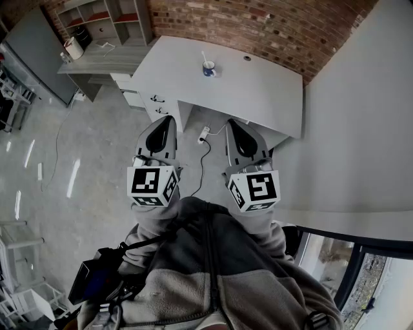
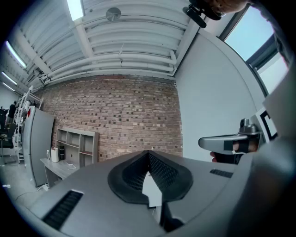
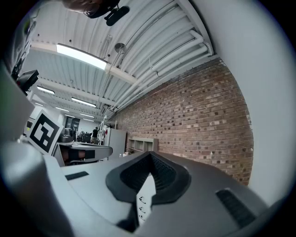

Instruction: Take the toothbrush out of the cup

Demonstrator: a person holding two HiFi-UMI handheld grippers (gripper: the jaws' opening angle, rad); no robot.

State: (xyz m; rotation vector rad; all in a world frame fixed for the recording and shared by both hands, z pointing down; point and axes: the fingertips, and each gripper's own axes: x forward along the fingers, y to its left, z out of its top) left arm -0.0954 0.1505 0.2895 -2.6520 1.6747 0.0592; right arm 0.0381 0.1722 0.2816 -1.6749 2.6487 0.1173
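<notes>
Left gripper (image 1: 166, 120) and right gripper (image 1: 231, 122) pinched together at the tips, empty, held near the chest. Well ahead, on the desk (image 1: 264, 87): blue cup (image 1: 208, 69), toothbrush (image 1: 204, 58) standing nearly upright inside. Roughly between both tools, probably slightly nearer the right.

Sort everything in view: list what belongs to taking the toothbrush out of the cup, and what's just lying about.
For the job:
- toothbrush, standing in the cup
- cup, on the white desk
- left gripper, fingers shut, empty
- right gripper, fingers shut, empty

Lying about:
- power strip on the floor
- white roll on the grey side table
- shelf by the brick wall
</notes>
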